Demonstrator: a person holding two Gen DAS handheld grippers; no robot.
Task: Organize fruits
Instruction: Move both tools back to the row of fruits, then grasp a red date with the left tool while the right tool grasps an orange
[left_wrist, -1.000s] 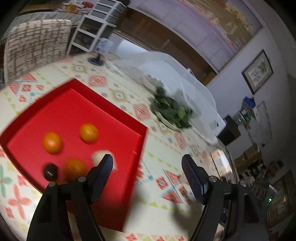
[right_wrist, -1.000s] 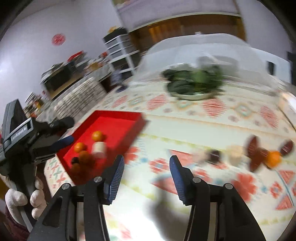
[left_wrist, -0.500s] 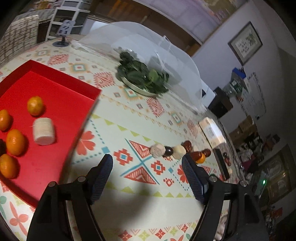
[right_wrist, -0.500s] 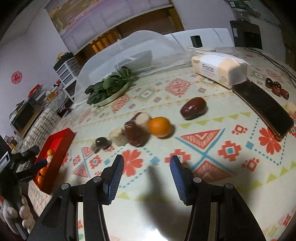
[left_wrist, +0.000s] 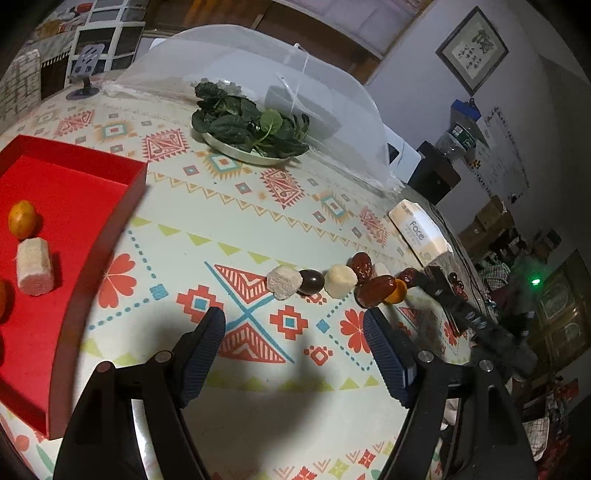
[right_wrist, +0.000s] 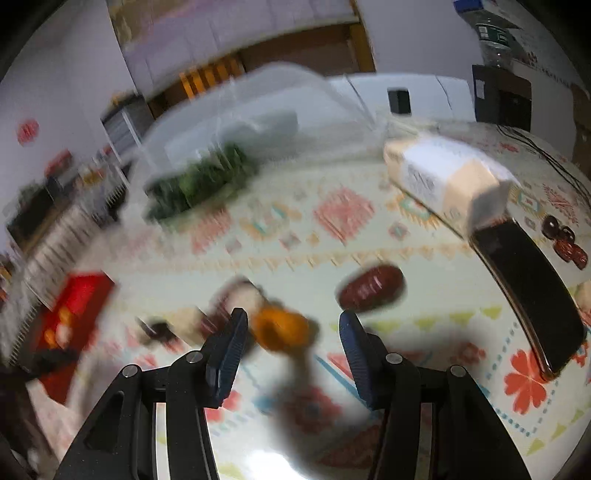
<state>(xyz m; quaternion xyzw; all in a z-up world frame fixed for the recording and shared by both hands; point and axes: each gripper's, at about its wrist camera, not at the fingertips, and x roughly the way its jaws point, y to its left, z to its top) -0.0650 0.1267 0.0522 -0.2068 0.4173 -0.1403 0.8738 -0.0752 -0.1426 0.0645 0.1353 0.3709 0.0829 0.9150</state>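
A red tray (left_wrist: 92, 206) at the left holds an orange (left_wrist: 22, 218) and a pale cylinder piece (left_wrist: 34, 266). A row of fruits lies mid-table: a pale chunk (left_wrist: 282, 282), a dark plum (left_wrist: 311, 281), a white chunk (left_wrist: 340, 281), red dates (left_wrist: 375, 290) and an orange (left_wrist: 396, 291). My left gripper (left_wrist: 293, 332) is open and empty, short of the row. My right gripper (right_wrist: 291, 332) is open, with the orange (right_wrist: 280, 328) between its fingertips; a red date (right_wrist: 371, 288) lies just beyond. The right view is blurred.
A plate of green leaves (left_wrist: 251, 129) sits under a clear mesh dome (left_wrist: 258, 74) at the back. A tissue pack (left_wrist: 419, 229) and a black phone (right_wrist: 528, 291) lie to the right, with small dark fruits (right_wrist: 563, 242) beyond. The red tray (right_wrist: 74, 306) is far left.
The left gripper swung right from over the tray toward the fruit row. The right gripper moved in on the orange, which now lies between its fingers.
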